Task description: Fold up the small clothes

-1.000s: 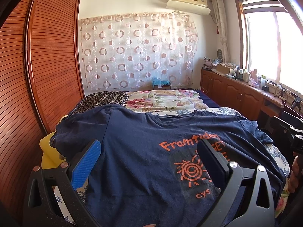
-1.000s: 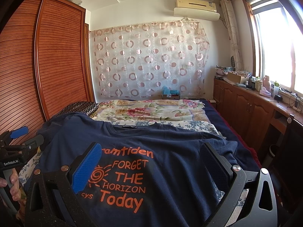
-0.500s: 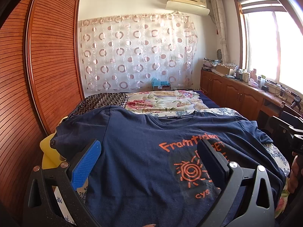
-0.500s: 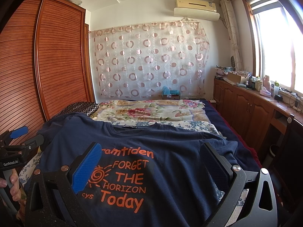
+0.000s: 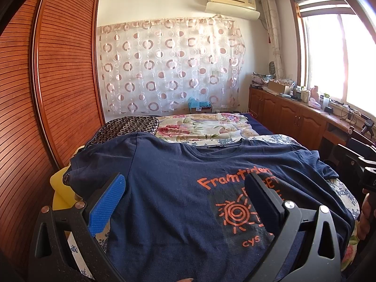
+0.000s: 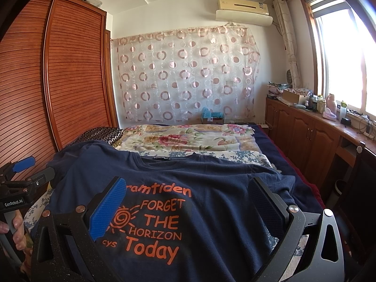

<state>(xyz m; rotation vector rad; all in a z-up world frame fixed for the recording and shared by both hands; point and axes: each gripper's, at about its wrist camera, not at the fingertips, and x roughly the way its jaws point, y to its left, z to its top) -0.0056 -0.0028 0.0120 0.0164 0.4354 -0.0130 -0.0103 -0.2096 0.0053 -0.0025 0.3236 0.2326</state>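
Spread wide with nothing between them, the jaws of both handheld grippers hang above a navy T-shirt point(image 6: 211, 195) lying face up across the near end of a bed point(image 6: 235, 157), collar toward the far wall. The left gripper point(image 5: 185, 183) sits over the shirt's plain left half; the right gripper point(image 6: 188, 185) frames the orange chest print. Whether either touches the cloth cannot be told.

From the right wrist the print reads "…ramtiden / FORGET THE HORIZON Today", with a spiral sun and the small letters "cys"; a blue finger pad point(image 6: 107, 209) covers the first letter. The left wrist view supplies it, "Framtiden", but its dark right finger hides most of the remaining words.

Only the right wrist view shows the left gripper from outside point(image 6: 16, 188), its body labelled "GenRobot.AI", gripped by a hand point(image 6: 16, 232) at the frame's left edge. Only the left wrist view shows a yellow object point(image 5: 60, 188) beside the shirt's left sleeve, by the slatted wooden wardrobe point(image 5: 58, 82). A floral quilt point(image 6: 188, 138) lies beyond the collar.
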